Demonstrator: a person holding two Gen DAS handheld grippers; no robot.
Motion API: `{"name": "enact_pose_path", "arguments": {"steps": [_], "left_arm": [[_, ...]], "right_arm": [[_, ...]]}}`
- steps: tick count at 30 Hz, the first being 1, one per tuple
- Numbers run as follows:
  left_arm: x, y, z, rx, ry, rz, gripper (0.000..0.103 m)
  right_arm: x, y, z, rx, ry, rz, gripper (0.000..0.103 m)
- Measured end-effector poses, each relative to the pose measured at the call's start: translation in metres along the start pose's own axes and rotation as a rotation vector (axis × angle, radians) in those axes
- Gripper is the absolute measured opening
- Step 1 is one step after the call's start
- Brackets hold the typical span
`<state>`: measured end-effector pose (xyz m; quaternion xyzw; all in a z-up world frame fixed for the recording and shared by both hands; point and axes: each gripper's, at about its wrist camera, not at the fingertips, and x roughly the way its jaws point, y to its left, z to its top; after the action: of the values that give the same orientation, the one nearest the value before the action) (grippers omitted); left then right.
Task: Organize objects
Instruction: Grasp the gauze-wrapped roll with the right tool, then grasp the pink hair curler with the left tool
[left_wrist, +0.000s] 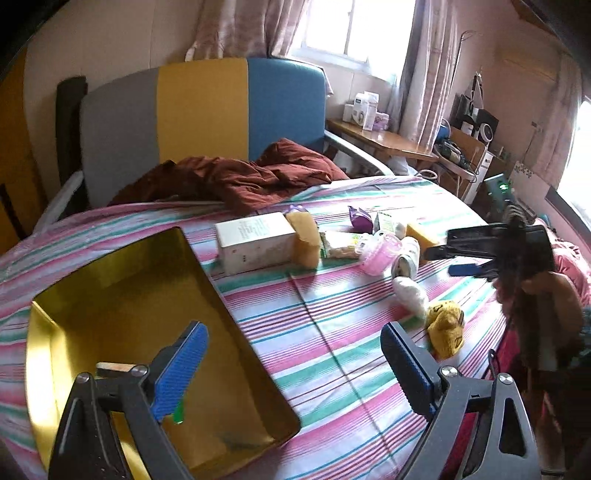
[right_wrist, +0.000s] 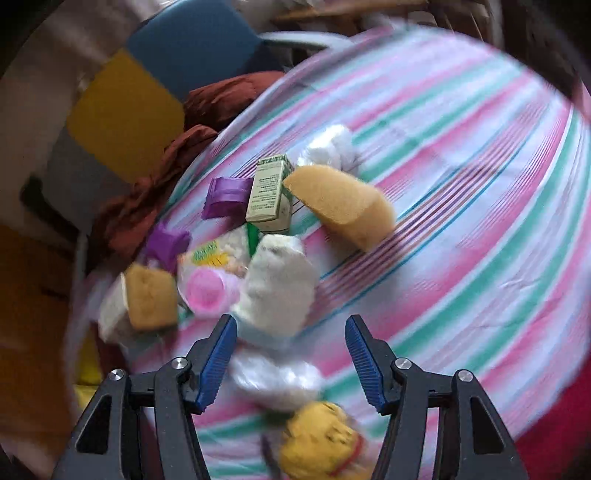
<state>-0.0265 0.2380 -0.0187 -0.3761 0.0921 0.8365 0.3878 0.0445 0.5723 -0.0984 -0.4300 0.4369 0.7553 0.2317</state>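
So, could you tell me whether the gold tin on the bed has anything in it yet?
Empty. The gold tin shows only its bare shiny floor in the left wrist view; the boxes and sponges lie outside on the striped sheet.

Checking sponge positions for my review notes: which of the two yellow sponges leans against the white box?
The sponge touching the white box; the other sponge lies apart, behind the right gripper.

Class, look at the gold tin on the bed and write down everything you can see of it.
The gold tin is a shallow rectangular tray of shiny metal, gold inside and out, with low upright walls and rounded corners. It lies flat and open on the striped bedsheet, left of the heap of small items. Its floor reflects light, and a dark smudge shows near the front corner. Nothing seems to lie in it, though the left gripper covers part of it, one blue pad over its floor. Whether that pad touches it cannot be told.
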Motion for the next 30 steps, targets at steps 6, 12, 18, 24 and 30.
{"name": "enact_pose_path", "arguments": {"steps": [6, 12, 18, 24, 30], "left_arm": [[0.015, -0.011, 0.012, 0.003, 0.011, -0.026, 0.094], [0.033, -0.018, 0.020, 0.014, 0.033, -0.045, 0.094], [0.054, -0.023, 0.028, -0.008, 0.069, -0.075, 0.094], [0.073, -0.029, 0.036, -0.029, 0.101, -0.099, 0.094], [0.082, -0.024, 0.042, -0.077, 0.121, -0.131, 0.094]], "right_arm": [[0.025, -0.008, 0.014, 0.135, 0.028, 0.016, 0.070], [0.043, -0.015, 0.023, 0.178, 0.061, 0.061, 0.072], [0.045, -0.007, 0.024, 0.101, 0.060, 0.075, 0.050], [0.030, 0.002, 0.022, 0.041, 0.019, 0.158, 0.049], [0.029, 0.033, 0.014, -0.119, 0.048, 0.210, 0.049]]}}
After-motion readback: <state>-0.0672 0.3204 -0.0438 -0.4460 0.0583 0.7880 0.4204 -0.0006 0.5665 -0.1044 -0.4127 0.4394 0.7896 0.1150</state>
